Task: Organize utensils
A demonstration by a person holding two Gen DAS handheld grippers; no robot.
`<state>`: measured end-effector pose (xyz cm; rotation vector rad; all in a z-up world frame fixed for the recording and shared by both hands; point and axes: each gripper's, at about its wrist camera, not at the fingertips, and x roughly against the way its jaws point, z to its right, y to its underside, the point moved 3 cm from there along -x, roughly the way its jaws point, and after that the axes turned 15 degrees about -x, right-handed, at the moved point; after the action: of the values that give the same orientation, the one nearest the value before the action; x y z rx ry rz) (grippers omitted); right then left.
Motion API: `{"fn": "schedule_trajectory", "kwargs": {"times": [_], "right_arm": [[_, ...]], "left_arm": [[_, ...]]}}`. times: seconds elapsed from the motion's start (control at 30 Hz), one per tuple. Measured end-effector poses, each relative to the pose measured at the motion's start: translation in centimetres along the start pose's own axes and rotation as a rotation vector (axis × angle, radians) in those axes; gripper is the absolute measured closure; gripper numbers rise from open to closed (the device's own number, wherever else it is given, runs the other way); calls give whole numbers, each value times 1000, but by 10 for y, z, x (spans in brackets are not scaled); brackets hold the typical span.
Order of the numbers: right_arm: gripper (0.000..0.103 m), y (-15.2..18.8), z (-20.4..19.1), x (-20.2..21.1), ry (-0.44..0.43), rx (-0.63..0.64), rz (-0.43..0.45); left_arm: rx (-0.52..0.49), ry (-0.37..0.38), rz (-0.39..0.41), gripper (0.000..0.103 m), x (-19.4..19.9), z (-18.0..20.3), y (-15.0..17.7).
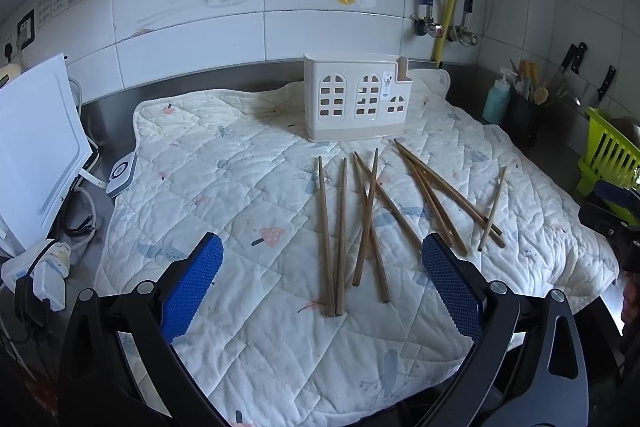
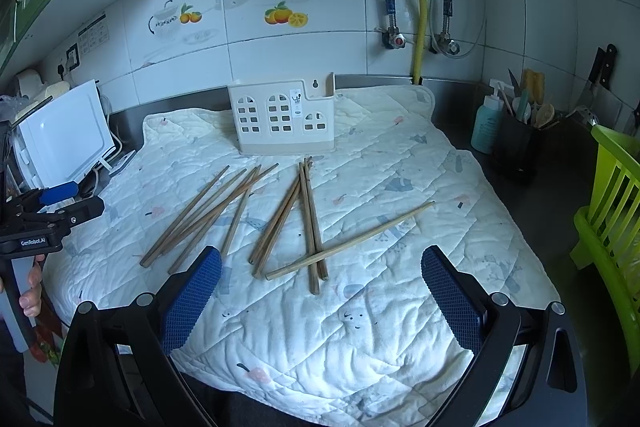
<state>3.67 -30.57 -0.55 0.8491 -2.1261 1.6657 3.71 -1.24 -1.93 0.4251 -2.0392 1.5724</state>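
Note:
Several brown wooden chopsticks (image 1: pixel 370 223) lie scattered on a white quilted cloth (image 1: pixel 240 179), some crossing each other. A cream utensil holder (image 1: pixel 356 99) shaped like a house stands upright behind them, with nothing showing above its rim. My left gripper (image 1: pixel 322 255) hovers open over the near ends of the chopsticks, nothing between its blue pads. In the right wrist view the same chopsticks (image 2: pixel 308 219) fan out before the holder (image 2: pixel 284 117). My right gripper (image 2: pixel 320 263) is open above their near ends. The left gripper (image 2: pixel 60 203) shows at the left edge, held by a hand.
A white appliance (image 1: pixel 36 143) with cables stands at the left. At the right are a teal bottle (image 2: pixel 486 125), a dark pot of kitchen tools (image 2: pixel 516 143), knives on the wall and a green rack (image 2: pixel 608 211). Pipes and valves (image 2: pixel 420 39) run down the tiled wall.

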Motion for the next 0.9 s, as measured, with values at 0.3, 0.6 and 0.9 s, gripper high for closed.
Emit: {"fn": "schedule_trajectory", "kwargs": {"times": [0.3, 0.6, 0.9], "right_arm": [[6, -1, 1, -1, -1, -1, 5], [6, -3, 0, 0, -2, 2, 6], [6, -3, -1, 0, -2, 4, 8]], "left_arm": [[-2, -6, 20, 5, 4, 0, -4], [-10, -10, 37, 5, 8, 1, -8], [-16, -13, 41, 5, 9, 2, -9]]}}
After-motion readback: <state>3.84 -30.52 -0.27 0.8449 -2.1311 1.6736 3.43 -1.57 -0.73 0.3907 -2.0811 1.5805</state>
